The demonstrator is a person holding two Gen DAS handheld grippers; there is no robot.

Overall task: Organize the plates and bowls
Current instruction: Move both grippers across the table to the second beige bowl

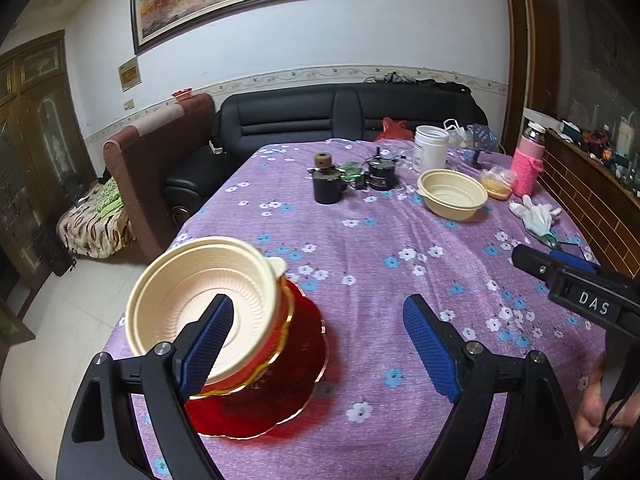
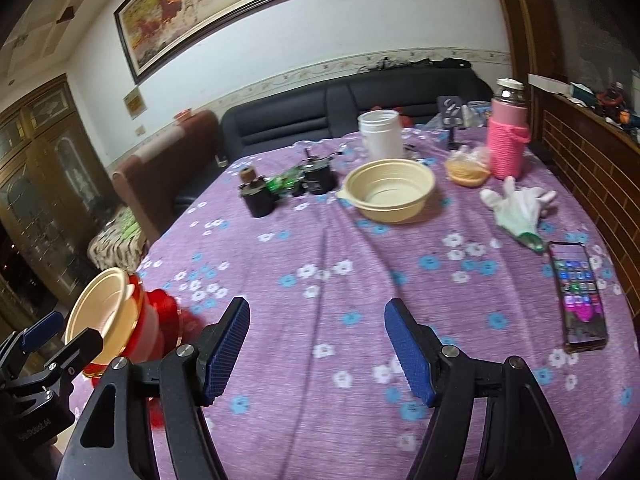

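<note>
Stack, near left corner of purple flowered tablecloth (image 1: pixel 360 240): cream ribbed plastic bowl (image 1: pixel 200 300) with a small lug handle, nested in red gold-rimmed bowls (image 1: pixel 282 328), all on a red translucent scalloped plate (image 1: pixel 280 392); the stack leans. Second cream plastic bowl with lug handle (image 2: pixel 390 190), alone at the far side, near a white tub (image 2: pixel 380 134) and pink knit-sleeved bottle (image 2: pixel 508 144). Judged light, thin-walled, somewhat flexible and smooth; likely to slide on cloth; best pinched across the rim or by the lug. Left gripper (image 1: pixel 318 346): jaws wide apart, nothing between the pads, beside the stack. Right gripper (image 2: pixel 316 350): jaws wide, empty, over bare cloth
</note>
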